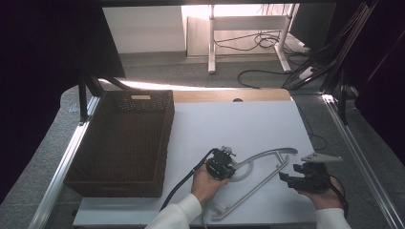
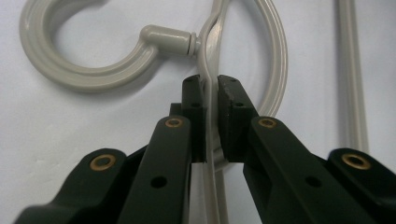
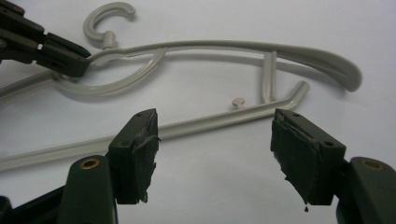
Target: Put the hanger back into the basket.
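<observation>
1. 2 grippers work at 1 grey plastic hanger [image 1: 260, 172], which lies flat on the white table [image 1: 239, 124], to the right of the brown wicker basket [image 1: 124, 143].
2. the left gripper [image 2: 211, 93] is clamped on the hanger's thin top bar, just below the hook [image 2: 88, 70]; its pads press the bar from both sides.
3. the right gripper [image 3: 215, 140] is spread wide with nothing between its pads, poised just before the hanger's lower bar, near the hanger's right end.
</observation>
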The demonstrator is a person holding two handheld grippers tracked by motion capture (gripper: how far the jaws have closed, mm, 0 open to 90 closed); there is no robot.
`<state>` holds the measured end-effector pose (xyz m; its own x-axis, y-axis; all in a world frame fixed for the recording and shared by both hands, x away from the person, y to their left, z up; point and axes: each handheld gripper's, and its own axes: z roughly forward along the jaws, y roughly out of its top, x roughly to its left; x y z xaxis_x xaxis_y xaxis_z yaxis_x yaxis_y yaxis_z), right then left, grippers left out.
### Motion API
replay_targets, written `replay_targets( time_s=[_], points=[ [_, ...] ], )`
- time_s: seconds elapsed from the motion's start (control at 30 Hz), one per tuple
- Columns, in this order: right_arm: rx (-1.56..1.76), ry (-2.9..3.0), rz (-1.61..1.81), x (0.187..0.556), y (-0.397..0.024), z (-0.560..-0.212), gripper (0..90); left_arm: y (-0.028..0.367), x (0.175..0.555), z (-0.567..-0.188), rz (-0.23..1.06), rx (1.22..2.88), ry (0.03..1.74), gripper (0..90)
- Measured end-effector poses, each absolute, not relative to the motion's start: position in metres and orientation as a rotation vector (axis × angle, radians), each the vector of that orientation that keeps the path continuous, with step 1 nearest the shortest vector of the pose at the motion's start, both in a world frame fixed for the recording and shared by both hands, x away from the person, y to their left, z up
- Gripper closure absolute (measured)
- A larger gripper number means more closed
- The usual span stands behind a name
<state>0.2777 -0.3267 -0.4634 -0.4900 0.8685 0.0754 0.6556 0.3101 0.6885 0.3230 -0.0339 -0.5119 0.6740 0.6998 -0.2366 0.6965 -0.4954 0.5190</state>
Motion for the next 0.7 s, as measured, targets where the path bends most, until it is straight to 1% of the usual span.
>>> replay_targets(
  time_s=[0.4, 0.7],
  points=[
    [1.412, 2.194, 0.99, 0.277, -0.34, -0.458, 32.9, -0.019, 0.323, -0.494, 0.028, 2.222, 1.046, 82.9],
    [1.431, 2.186, 1.04, 0.276, -0.34, -0.458, 32.9, -0.006, 0.318, -0.467, 0.02, 2.136, 1.004, 82.8]
  ],
)
